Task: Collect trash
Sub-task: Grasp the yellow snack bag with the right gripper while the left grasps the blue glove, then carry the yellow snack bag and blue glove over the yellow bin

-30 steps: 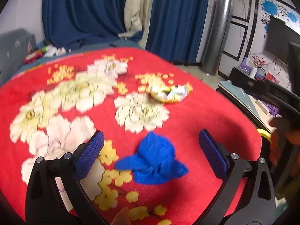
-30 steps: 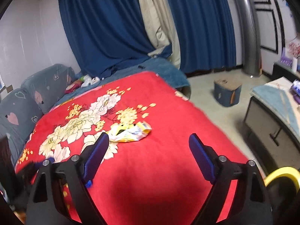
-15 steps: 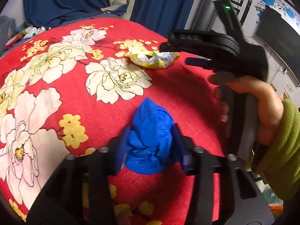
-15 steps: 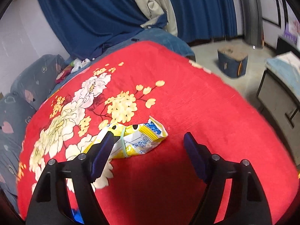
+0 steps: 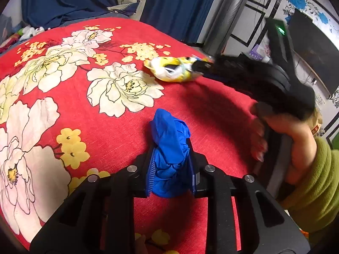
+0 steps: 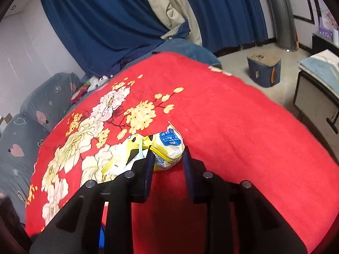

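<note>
On the red floral blanket (image 5: 211, 110) of the bed, my left tool (image 5: 171, 169) is closing on a crumpled blue wad (image 5: 169, 148), its pads pressing both sides; the wad's lower part is hidden behind the tool's black frame, and I cannot tell what the material is. In the left wrist view, my right hand (image 5: 281, 139), in a green sleeve (image 5: 315, 182), carries the right tool (image 5: 203, 67) out to a yellow-and-white wrapper (image 5: 171, 69) lying farther up the blanket, but motion blur smears the tool's tip, so contact is hard to read there. The right wrist view settles it better: the right tool (image 6: 167, 158) is closing with the wrapper's (image 6: 148, 150) near end between the pads. The left pad touches the wrapper; whether the right one does I cannot tell. Only this view shows the wrapper's blue panel with small white print, of which "CLEAN SKIN" seems readable and the rest is too small. It alone also shows a blue box (image 6: 264, 69) on the floor and a grey sofa (image 6: 31, 114) with heart prints. Blue curtains (image 6: 110, 21) hang behind.
</note>
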### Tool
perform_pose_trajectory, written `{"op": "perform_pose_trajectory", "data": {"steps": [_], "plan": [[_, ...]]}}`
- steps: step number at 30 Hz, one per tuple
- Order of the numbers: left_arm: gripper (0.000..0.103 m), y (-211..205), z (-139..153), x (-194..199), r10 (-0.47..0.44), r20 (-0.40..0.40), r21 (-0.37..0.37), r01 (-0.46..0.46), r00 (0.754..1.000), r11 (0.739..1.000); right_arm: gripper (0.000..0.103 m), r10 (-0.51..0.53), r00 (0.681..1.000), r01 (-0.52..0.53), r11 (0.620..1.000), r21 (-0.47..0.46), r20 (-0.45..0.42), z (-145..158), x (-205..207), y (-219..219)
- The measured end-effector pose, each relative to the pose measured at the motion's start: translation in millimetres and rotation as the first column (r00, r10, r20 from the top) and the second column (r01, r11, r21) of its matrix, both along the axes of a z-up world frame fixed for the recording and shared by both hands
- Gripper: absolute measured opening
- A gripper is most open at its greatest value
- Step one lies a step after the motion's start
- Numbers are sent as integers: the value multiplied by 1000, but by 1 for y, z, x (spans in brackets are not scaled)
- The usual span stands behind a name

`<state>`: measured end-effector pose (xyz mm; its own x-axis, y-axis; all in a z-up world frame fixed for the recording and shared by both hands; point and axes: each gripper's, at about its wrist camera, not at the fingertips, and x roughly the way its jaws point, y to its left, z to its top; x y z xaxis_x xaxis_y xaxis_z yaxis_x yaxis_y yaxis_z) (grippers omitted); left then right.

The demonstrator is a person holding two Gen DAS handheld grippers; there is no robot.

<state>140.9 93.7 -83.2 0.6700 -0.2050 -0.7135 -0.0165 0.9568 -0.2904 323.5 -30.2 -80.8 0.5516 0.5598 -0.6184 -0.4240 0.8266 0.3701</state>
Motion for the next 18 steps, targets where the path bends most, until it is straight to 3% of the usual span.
{"op": "perform_pose_trajectory", "data": {"steps": [4, 11, 18], "plan": [[17, -4, 8, -6, -17, 58, 2, 17, 998, 1000, 25, -5, 999, 6, 1000, -12, 54, 9, -21, -25], [15, -33, 33, -22, -69, 176, 117, 49, 982, 992, 25, -38, 994, 40, 999, -17, 99, 19, -60, -79], [15, -48, 46, -24, -95, 213, 138, 66, 972, 988, 25, -65, 987, 70, 997, -30, 147, 32, -89, -120]]}}
